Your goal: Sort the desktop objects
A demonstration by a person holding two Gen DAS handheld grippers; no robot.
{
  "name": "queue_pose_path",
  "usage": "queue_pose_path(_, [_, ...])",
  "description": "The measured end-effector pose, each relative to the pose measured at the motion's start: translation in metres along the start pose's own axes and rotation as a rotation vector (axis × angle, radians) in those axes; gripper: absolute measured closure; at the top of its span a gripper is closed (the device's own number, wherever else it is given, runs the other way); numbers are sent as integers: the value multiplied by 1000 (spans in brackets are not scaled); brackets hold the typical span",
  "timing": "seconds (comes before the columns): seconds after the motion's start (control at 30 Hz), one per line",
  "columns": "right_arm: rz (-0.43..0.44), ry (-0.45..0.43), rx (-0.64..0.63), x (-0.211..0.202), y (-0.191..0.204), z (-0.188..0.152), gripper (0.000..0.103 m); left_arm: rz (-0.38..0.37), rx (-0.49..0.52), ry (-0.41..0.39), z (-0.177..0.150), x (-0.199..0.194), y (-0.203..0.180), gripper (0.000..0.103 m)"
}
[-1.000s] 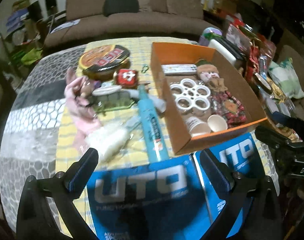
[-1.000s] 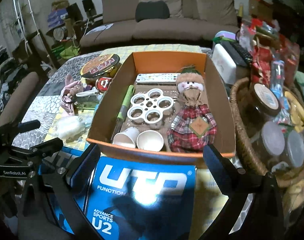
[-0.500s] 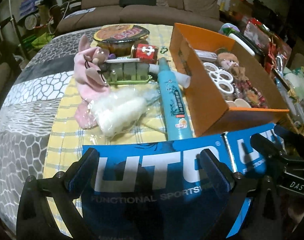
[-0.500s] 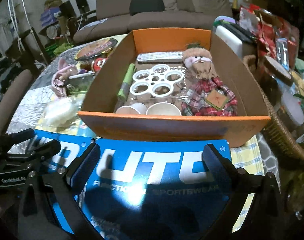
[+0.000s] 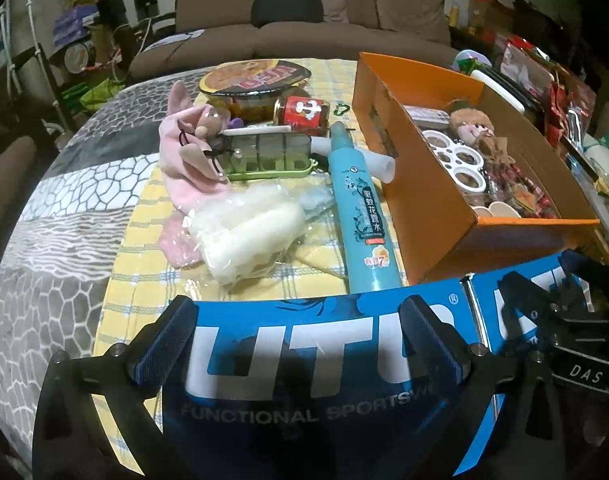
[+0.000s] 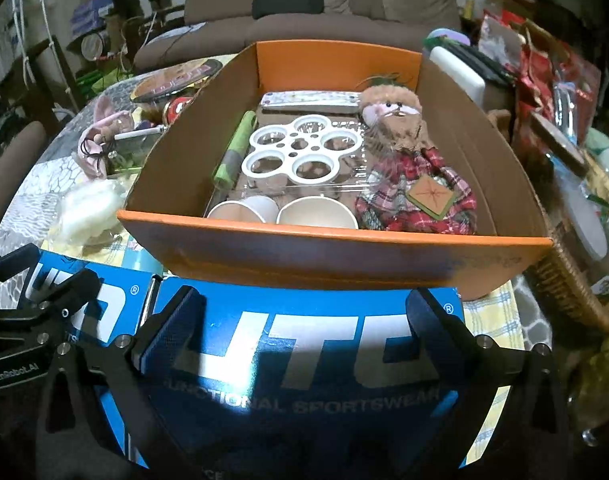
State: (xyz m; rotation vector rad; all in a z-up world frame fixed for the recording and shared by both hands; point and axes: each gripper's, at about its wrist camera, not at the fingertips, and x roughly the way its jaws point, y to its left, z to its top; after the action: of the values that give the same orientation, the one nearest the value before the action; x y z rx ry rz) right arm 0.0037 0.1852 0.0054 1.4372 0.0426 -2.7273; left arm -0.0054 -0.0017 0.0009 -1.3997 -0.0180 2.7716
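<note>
An orange cardboard box [image 6: 328, 248] [image 5: 432, 208] holds a plaid doll [image 6: 408, 172], a white ring holder [image 6: 300, 152], two paper cups [image 6: 316, 210], a remote and a green stick. Left of it on the yellow cloth lie a teal spray bottle [image 5: 364, 212], a white plastic bag [image 5: 248, 232], a pink plush [image 5: 188, 156], a green case [image 5: 264, 152], a red jar [image 5: 304, 112] and a round noodle bowl [image 5: 252, 80]. My left gripper [image 5: 296, 336] and right gripper [image 6: 300, 328] are open and empty, each low over a blue UTO box [image 5: 304, 360] [image 6: 304, 360].
A wicker basket [image 6: 572, 280] with jars stands right of the orange box. Snack packets [image 6: 544, 68] are piled at the far right. A brown sofa [image 5: 304, 20] is behind the table. The grey patterned cover [image 5: 56, 208] stretches left.
Both grippers have dropped lower and closer to the blue boxes, so the table objects now appear higher and further off. Nothing was taken hold of.
</note>
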Motion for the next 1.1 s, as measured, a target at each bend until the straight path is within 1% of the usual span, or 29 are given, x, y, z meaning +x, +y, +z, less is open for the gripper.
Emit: queue_pose_path(1.1, [0,1,-8,1,0,0,0,14,-8,-4,-2,-1,0,0])
